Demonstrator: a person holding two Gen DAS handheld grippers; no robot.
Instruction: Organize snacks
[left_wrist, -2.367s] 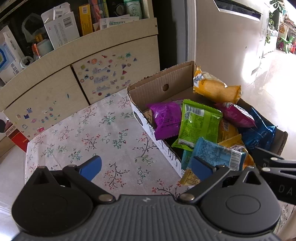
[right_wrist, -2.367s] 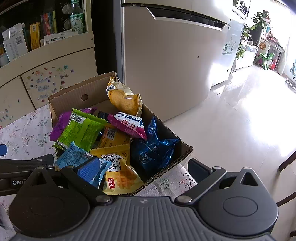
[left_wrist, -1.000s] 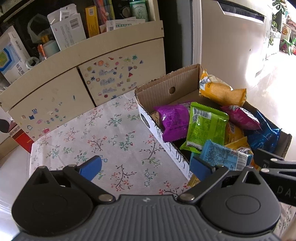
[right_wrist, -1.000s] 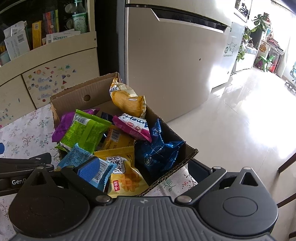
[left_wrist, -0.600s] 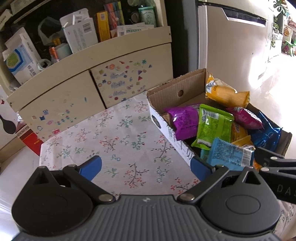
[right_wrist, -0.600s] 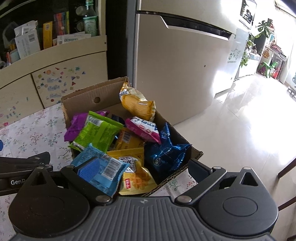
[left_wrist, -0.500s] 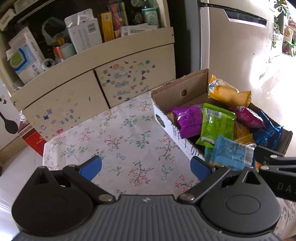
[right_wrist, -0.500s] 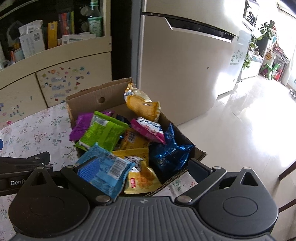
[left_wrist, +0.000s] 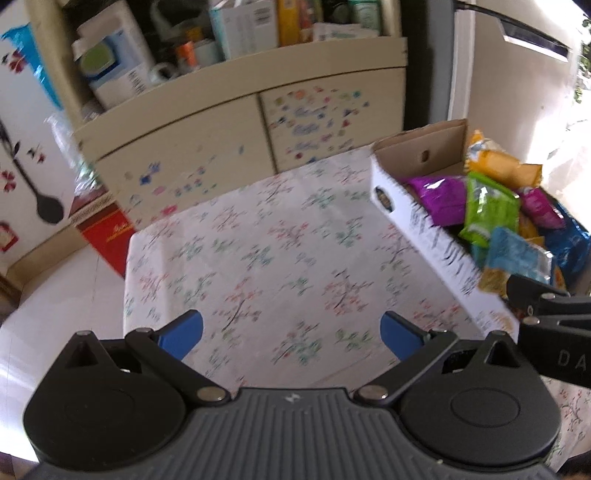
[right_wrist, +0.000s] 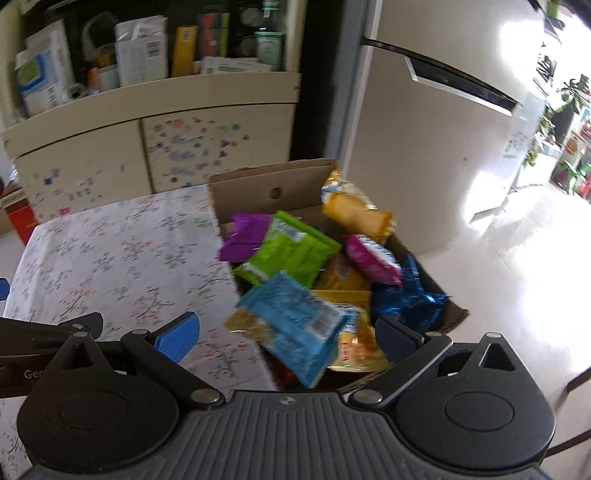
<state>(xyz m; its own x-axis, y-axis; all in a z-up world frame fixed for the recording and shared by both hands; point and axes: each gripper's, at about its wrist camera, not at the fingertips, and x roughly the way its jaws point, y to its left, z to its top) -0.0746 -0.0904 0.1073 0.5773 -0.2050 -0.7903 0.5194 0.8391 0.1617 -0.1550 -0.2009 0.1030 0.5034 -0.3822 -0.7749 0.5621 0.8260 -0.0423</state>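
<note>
Both the left claw (left_wrist: 290, 332) and the right claw (right_wrist: 288, 334) are wide open and empty, so the light blue crinkly snack packet (right_wrist: 295, 321) on the brown cardboard box (right_wrist: 273, 184) edge may slide out.

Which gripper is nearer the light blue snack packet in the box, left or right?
Right. The right gripper is open with the light blue snack packet lying between its fingers. The left gripper, also open, is over the floral tablecloth, beside the cardboard box.
</note>
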